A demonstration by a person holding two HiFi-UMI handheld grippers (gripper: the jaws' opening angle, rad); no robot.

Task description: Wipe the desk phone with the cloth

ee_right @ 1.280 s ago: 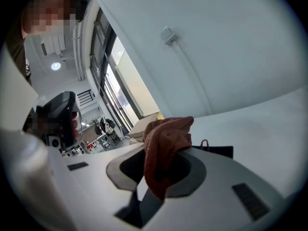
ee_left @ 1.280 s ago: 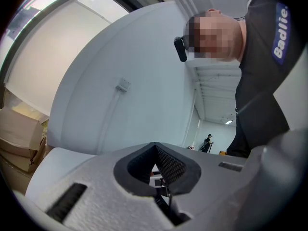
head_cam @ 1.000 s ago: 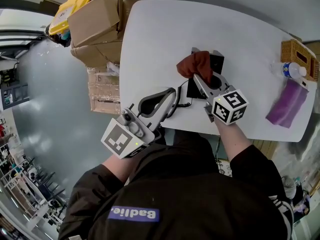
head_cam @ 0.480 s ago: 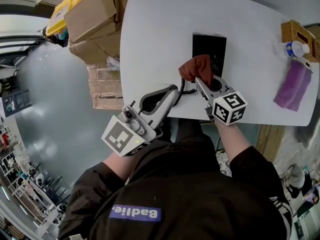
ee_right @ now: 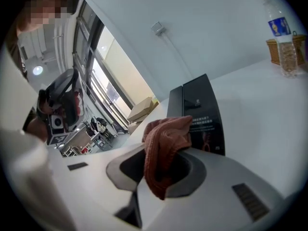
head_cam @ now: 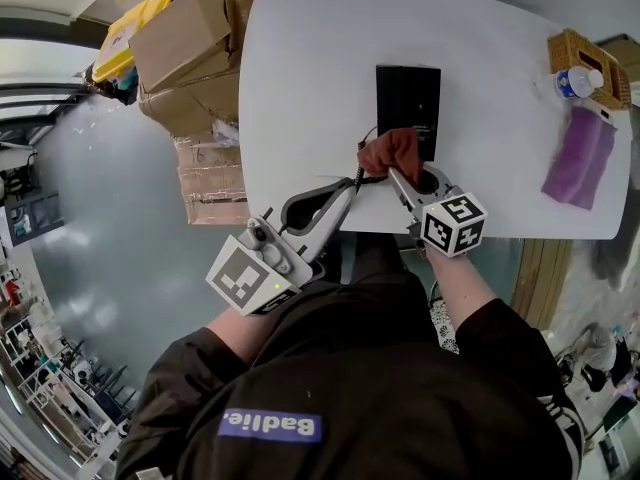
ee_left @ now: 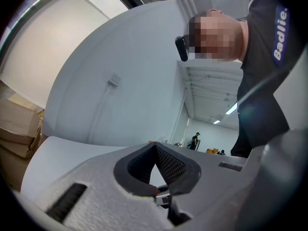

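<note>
The desk phone is a flat black rectangle with small pale print on its face; it lies near the middle of the white counter, and in the right gripper view its face is tilted up a little. The cloth is red-brown and crumpled; it sits over the near edge of the phone, and the jaws of the right gripper are closed on it, with a fold of the cloth hanging out between them. The left gripper is at the near edge of the counter, just beside the right one; its jaws are pressed together with nothing between them.

A coiled black cord runs from the phone toward the tip of the left gripper. At the far right corner stand a plastic bottle and a woven basket, and a purple rag lies near them. Cardboard boxes are stacked on the grey floor beside the left end of the counter; the right gripper view shows a pale wall and tall windows.

Whether the cloth really presses on the phone I cannot tell; where the cord ends is hidden by the left gripper.
</note>
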